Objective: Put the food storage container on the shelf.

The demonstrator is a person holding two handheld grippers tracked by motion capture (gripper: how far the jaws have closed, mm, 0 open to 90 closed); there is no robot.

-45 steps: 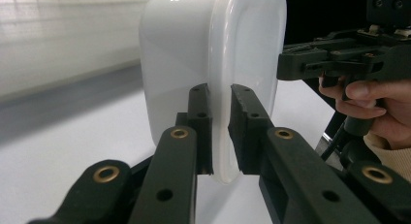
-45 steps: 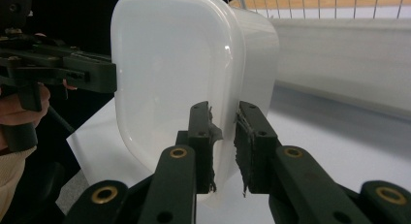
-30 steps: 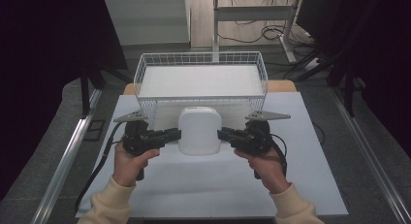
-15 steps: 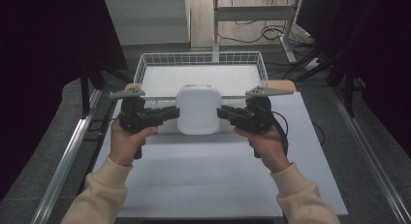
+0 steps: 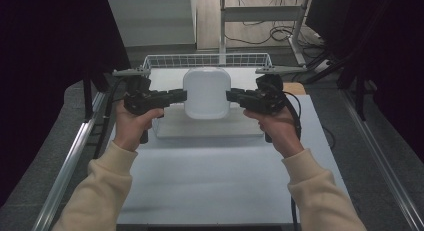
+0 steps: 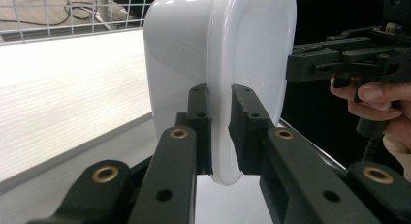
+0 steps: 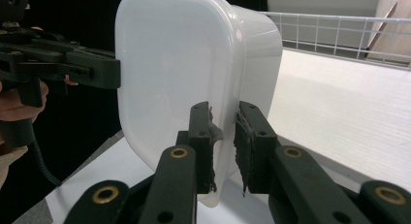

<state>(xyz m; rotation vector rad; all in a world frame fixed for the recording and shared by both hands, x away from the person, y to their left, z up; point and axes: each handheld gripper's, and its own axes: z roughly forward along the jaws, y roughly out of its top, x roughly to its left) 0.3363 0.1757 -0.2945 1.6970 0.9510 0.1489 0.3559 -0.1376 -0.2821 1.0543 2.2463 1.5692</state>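
A white plastic tub (image 5: 206, 92) with rounded corners hangs in the air above the table, tipped so its broad face points toward the camera. My left gripper (image 5: 180, 95) is shut on the tub's left rim (image 6: 220, 136), one pad on each side of the thin edge. My right gripper (image 5: 233, 96) is shut on the right rim (image 7: 224, 151) in the same way. From the left gripper view the right gripper (image 6: 310, 64) shows at the tub's far side; from the right gripper view the left gripper (image 7: 97, 69) shows likewise.
A white wire basket (image 5: 150, 63) stands at the back of the table, holding a flat white board (image 5: 210, 126) that fills its floor. The white table sheet (image 5: 210, 176) spreads in front. Metal rails (image 5: 70, 161) run along both table sides.
Both hands have lifted the tub together, up from the basket's front and farther over the basket. The grips on both rims have stayed the same.
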